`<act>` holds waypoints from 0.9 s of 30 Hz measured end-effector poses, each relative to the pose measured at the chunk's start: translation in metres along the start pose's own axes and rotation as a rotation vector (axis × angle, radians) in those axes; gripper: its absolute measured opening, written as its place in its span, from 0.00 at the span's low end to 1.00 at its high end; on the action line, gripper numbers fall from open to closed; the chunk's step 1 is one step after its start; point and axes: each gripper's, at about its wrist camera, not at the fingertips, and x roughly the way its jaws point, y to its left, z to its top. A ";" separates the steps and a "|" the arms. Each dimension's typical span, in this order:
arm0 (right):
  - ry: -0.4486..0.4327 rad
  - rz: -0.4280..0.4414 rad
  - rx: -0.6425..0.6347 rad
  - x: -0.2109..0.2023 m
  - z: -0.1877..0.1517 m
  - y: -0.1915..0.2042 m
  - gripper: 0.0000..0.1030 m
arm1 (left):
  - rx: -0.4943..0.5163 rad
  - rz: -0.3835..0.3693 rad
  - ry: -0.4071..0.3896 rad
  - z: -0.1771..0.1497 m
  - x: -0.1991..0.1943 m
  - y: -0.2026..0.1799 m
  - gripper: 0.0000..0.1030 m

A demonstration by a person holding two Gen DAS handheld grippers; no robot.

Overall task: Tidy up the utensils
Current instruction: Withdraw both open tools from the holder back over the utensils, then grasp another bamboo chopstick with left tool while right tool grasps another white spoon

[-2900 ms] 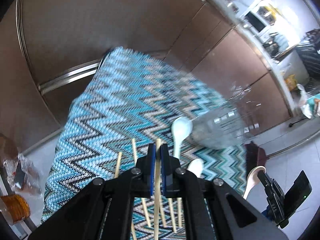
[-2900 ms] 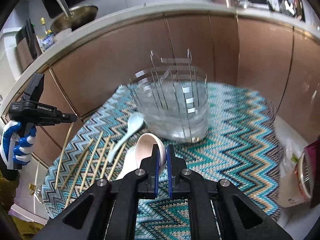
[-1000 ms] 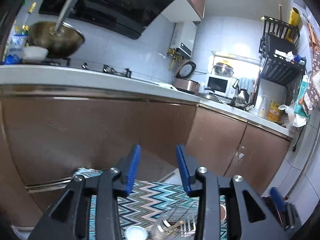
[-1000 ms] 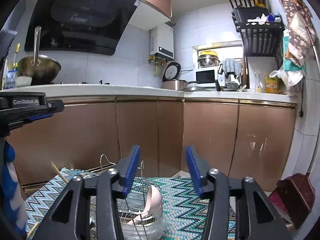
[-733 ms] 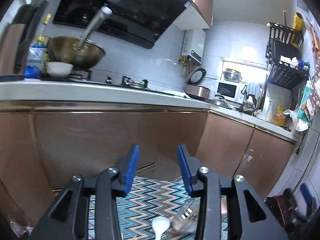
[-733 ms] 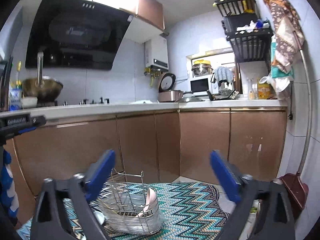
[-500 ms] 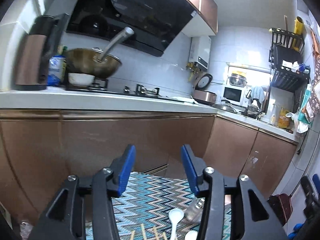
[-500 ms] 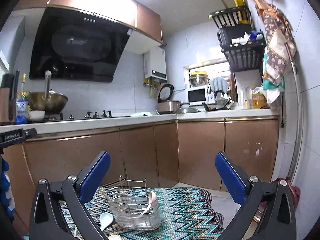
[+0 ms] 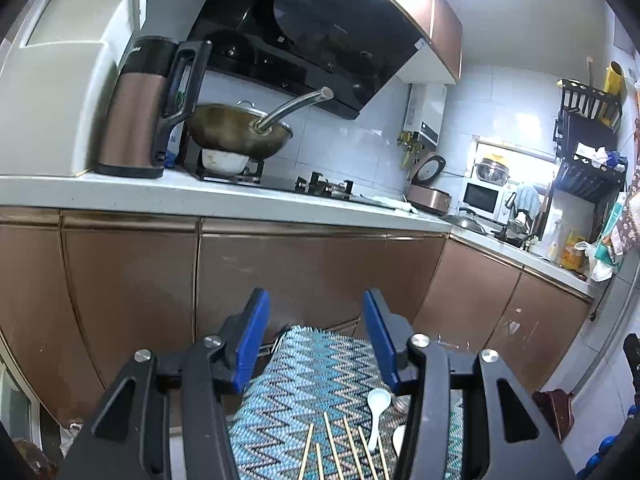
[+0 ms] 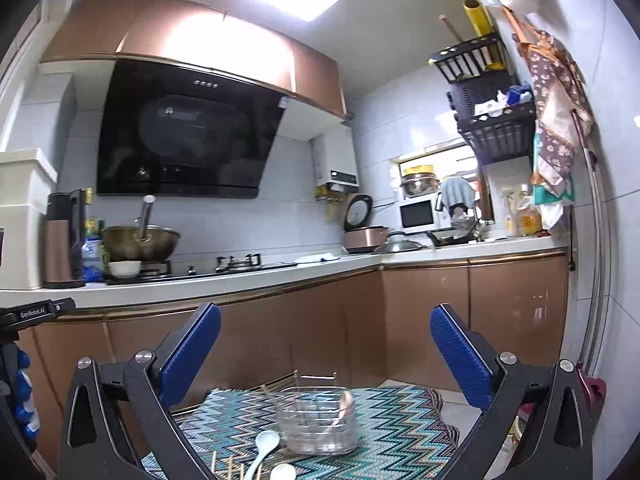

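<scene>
The holder point(image 10: 318, 420) stands on the zigzag mat point(image 10: 392, 432) with one spoon point(image 10: 345, 404) and a chopstick point(image 10: 269, 394) already in it. Left on the mat, near the holder: two white spoons point(image 10: 262, 446) and a row of chopsticks point(image 9: 348, 446) (most of the job, by my reckoning). The left hand-held gripper point(image 9: 314, 344) is half open and empty; the right hand-held gripper point(image 10: 324, 356) gapes wide, holding nothing.
</scene>
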 end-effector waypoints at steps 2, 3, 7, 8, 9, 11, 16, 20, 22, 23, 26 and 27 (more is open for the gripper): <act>0.013 0.024 0.003 -0.002 0.000 0.004 1.00 | -0.004 0.001 0.023 -0.002 -0.002 0.006 0.46; 0.021 0.033 0.006 -0.003 -0.001 0.005 1.00 | -0.004 0.003 0.033 -0.003 -0.002 0.009 0.46; 0.054 0.046 0.030 -0.002 -0.006 0.003 1.00 | -0.022 0.004 0.088 -0.012 0.009 0.019 0.46; 0.070 0.053 0.042 0.002 -0.010 0.001 1.00 | -0.024 0.007 0.108 -0.016 0.013 0.020 0.46; 0.086 0.057 0.050 0.005 -0.013 0.000 1.00 | -0.024 0.009 0.124 -0.019 0.018 0.021 0.46; 0.117 0.061 0.061 0.012 -0.019 -0.003 1.00 | -0.026 0.008 0.170 -0.028 0.031 0.023 0.46; 0.220 0.081 0.094 0.037 -0.044 -0.011 0.96 | -0.033 -0.007 0.292 -0.053 0.065 0.028 0.46; 0.309 0.086 0.114 0.059 -0.068 -0.020 0.88 | -0.037 -0.022 0.395 -0.077 0.093 0.031 0.46; 0.352 0.091 0.124 0.070 -0.080 -0.025 0.83 | -0.028 -0.041 0.444 -0.090 0.105 0.028 0.46; 0.372 0.093 0.128 0.075 -0.086 -0.027 0.82 | -0.023 -0.059 0.475 -0.098 0.111 0.026 0.46; 0.433 0.102 0.137 0.091 -0.105 -0.033 0.77 | -0.015 -0.117 0.561 -0.117 0.128 0.017 0.45; 0.456 0.110 0.143 0.096 -0.112 -0.035 0.75 | -0.016 -0.142 0.596 -0.124 0.134 0.012 0.45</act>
